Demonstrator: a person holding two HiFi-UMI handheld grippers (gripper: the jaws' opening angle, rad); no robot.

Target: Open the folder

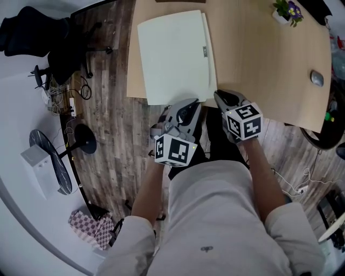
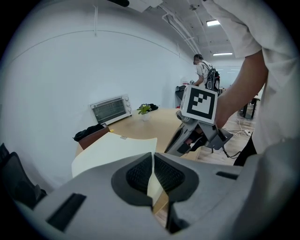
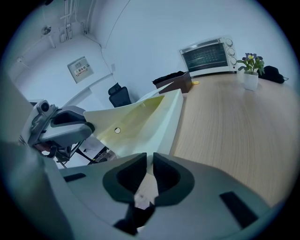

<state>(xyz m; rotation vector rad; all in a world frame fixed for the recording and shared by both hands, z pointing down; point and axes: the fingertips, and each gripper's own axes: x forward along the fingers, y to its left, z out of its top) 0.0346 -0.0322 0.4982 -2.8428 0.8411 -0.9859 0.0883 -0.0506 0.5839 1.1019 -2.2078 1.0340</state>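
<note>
A white folder [image 1: 175, 54] lies on the wooden table [image 1: 259, 64], its near edge hanging over the table's front. My left gripper [image 1: 186, 105] is shut on the near edge of the top cover [image 2: 112, 147], a thin cream sheet pinched between its pads [image 2: 140, 173]. My right gripper [image 1: 222, 98] is beside it at the folder's near right corner, shut on the lower cover's edge [image 3: 149, 185]. In the right gripper view the folder [image 3: 145, 117] gapes a little, showing a yellowish inside with a small round hole, and the left gripper [image 3: 89, 126] holds the raised cover.
A potted plant [image 1: 285, 11] and a grey mouse [image 1: 317, 78] sit on the table's right half. A toaster oven [image 3: 206, 56] and a dark brown box [image 3: 173, 83] stand at the far edge. An office chair [image 1: 48, 38] is at the left; a person [image 2: 204, 70] stands far behind.
</note>
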